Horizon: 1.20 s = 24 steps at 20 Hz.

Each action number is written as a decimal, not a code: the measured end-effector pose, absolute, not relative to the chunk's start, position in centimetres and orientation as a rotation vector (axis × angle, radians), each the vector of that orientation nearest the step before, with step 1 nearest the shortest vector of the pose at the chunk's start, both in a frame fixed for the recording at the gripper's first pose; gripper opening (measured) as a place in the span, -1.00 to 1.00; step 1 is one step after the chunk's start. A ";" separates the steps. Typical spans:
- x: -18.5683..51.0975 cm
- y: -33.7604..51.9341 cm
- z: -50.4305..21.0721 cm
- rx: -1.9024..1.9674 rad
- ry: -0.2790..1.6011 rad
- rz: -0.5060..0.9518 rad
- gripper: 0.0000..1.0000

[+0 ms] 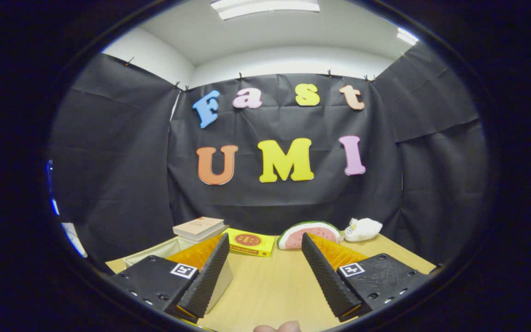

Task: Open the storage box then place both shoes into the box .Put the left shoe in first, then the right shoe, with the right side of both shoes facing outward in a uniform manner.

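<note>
A: Nearest the lens, a fingertip (278,327) shows at the near edge of the bench (270,286), and just above it the tool (262,251) stands wide open, its fingers well apart with nothing but bare wood between them.

B: And the storage box?

A: I judge it to be the pale open-topped container (164,249) toward the bench's left edge, half hidden behind the left finger. Whether it has a lid, I cannot tell. On its far rim lies a book (199,227). I can make out no shoes from here.

B: What else, big to small?

A: Along the far edge: a yellow flat packet (250,241) beside the book, then a watermelon-slice toy (309,234), then a small white plush (362,229) near the far right corner.

B: Where might it go wrong?

A: The book, I think. If the tool pulls at the box's rim or flap while the book rests there, the book could slide off or tip the box. The left finger also sits close over the box, so a careless swing may knock it. And with the shoes unseen, picking the wrong one first is a real risk.
</note>
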<state>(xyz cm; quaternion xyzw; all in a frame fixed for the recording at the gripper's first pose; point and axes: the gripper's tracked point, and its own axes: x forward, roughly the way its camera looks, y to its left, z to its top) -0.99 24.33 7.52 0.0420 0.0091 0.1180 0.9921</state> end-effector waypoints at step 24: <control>-2.5 22.9 4.6 0.050 0.030 0.242 0.91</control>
